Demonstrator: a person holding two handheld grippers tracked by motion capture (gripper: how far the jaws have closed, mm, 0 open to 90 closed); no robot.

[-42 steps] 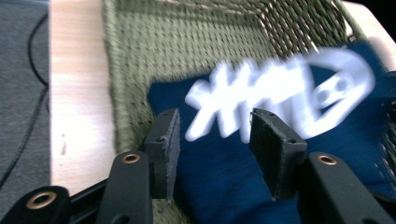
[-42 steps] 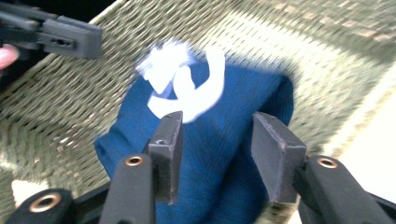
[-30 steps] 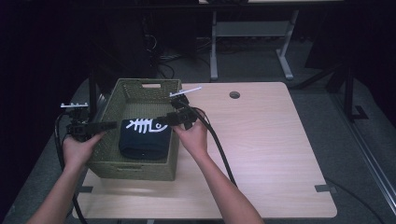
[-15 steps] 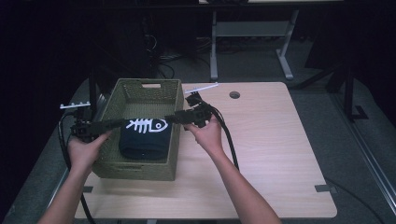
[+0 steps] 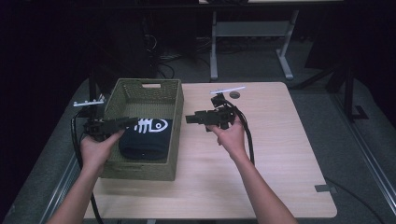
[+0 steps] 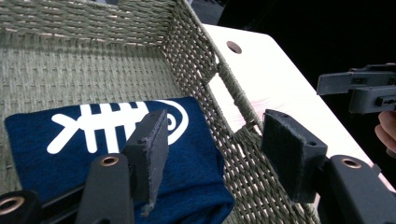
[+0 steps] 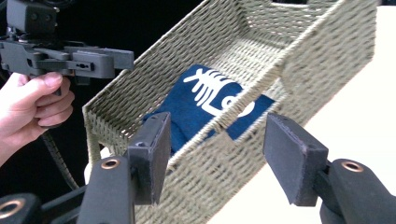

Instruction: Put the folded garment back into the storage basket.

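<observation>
Under both tongs, a pale wooden table (image 5: 261, 154). On its left part, a woven basket (image 5: 173, 135), just left of the right gripper (image 5: 190, 119) and beneath the left gripper (image 5: 133, 122). Inside, below the left gripper's tips, a folded navy cloth (image 5: 144, 139) printed with a white fishbone. Left gripper held over the basket, jaws spread, empty. Right gripper hovering above bare tabletop beside the basket's wall, jaws likewise spread apart, pinching nothing.

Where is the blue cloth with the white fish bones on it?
The blue cloth lies folded inside the woven basket on the table's left side, at the basket's near end, just beside the left gripper.
</observation>
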